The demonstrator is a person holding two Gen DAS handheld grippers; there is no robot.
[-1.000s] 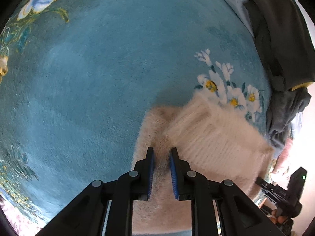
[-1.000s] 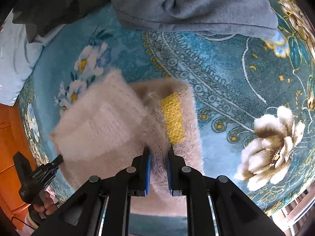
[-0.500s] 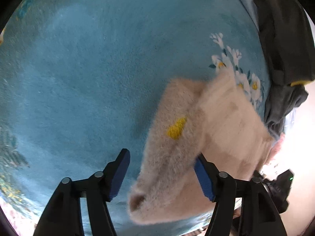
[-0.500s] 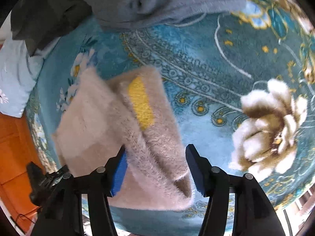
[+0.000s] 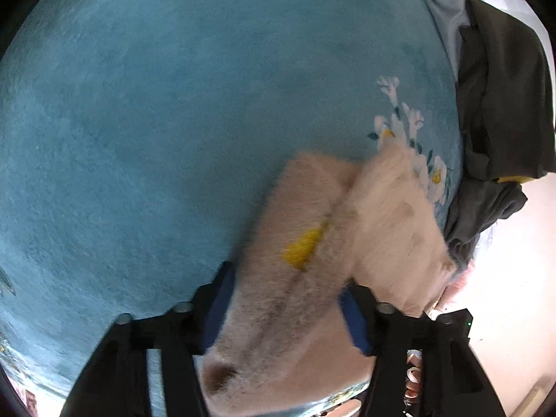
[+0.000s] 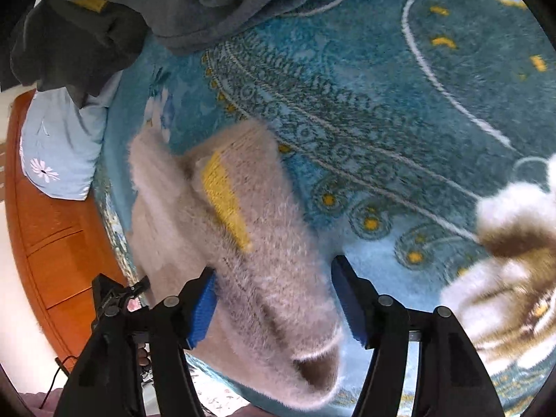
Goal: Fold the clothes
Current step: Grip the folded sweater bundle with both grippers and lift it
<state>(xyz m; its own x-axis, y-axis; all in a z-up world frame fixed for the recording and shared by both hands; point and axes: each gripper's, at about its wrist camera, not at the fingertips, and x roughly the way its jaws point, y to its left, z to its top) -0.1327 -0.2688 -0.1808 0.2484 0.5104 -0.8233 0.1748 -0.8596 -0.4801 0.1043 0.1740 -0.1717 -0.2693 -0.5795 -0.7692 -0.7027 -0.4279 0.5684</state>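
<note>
A fuzzy beige sweater (image 5: 392, 215) lies partly folded on the teal blanket (image 5: 173, 121), a sleeve with a yellow patch (image 5: 304, 246) laid over it. My left gripper (image 5: 285, 312) straddles this sleeve. Its jaws are closing and the fuzz reaches both blue pads, but I see no firm pinch. In the right wrist view the same sweater (image 6: 271, 278) and yellow patch (image 6: 226, 201) run between my right gripper (image 6: 274, 302). Its jaws are opening, and a gap shows beside the right pad. The sleeve's cuff end lies near the fingers.
A heap of dark grey clothes (image 5: 500, 104) lies at the blanket's far edge, also in the right wrist view as the grey clothes (image 6: 208, 7). A light blue pillow (image 6: 59, 146) and an orange wooden bed frame (image 6: 52, 243) are at the left. The blanket (image 6: 382, 87) carries flower patterns.
Both grippers went from shut on the sweater to open, and the sleeve dropped onto the blanket. The left jaws have since narrowed a little; the right hand moved lower over the sleeve.
</note>
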